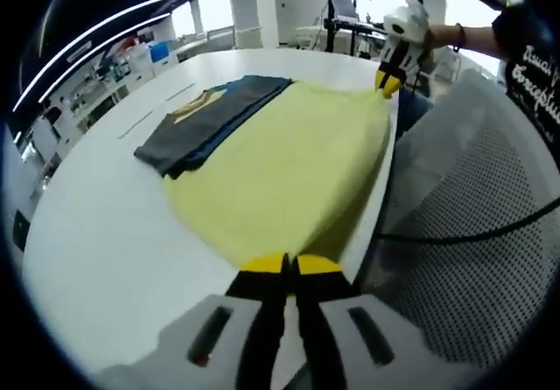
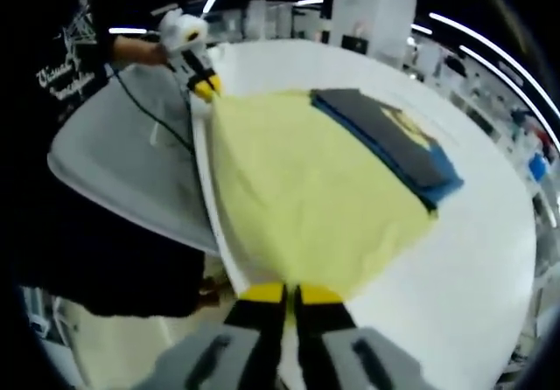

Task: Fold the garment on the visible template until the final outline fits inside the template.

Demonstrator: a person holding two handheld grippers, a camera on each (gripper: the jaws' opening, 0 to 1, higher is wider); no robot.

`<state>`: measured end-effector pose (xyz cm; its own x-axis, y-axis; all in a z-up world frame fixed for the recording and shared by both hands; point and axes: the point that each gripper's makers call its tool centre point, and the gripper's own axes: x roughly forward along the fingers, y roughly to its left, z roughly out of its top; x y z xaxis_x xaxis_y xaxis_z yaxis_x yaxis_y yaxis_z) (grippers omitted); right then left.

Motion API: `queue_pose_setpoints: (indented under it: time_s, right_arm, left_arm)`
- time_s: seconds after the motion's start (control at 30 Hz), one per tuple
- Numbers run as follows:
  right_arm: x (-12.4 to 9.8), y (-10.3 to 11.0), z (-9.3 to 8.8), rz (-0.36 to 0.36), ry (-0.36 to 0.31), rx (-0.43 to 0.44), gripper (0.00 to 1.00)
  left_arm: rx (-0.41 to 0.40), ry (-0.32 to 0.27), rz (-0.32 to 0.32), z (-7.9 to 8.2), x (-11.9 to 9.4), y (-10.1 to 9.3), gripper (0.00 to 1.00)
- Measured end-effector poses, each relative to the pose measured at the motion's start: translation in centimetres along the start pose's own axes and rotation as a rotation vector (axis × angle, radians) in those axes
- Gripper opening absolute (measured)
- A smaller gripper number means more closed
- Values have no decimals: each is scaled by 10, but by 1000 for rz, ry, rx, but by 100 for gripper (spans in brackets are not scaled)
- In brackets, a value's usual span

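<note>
The yellow garment covers part of the dark folded stack beside it; the template beneath the garment is hidden; lettering on the person's dark sleeve is cut off.

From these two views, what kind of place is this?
Probably a lab or open workshop. A big white table holds a yellow garment, a mesh chair stands beside it, and shelves of equipment sit under strip lights behind.

Left claw and right claw both pinched closed, well apart.
</note>
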<state>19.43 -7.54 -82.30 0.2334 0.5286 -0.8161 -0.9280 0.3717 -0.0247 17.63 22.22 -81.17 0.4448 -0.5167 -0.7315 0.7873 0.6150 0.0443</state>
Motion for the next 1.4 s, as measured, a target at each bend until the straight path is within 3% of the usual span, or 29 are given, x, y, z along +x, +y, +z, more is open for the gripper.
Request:
queue_pose_setpoints:
  time_s: [1.17,1.4]
  right_arm:
    - [-14,30,-11,6,-24,101,0]
    - [-17,33,-8,-4,-23,96,0]
  left_arm:
    - [-73,27,-33,-16,-23,-32,0]
    - [-81,30,-45,-18,-27,-29,0]
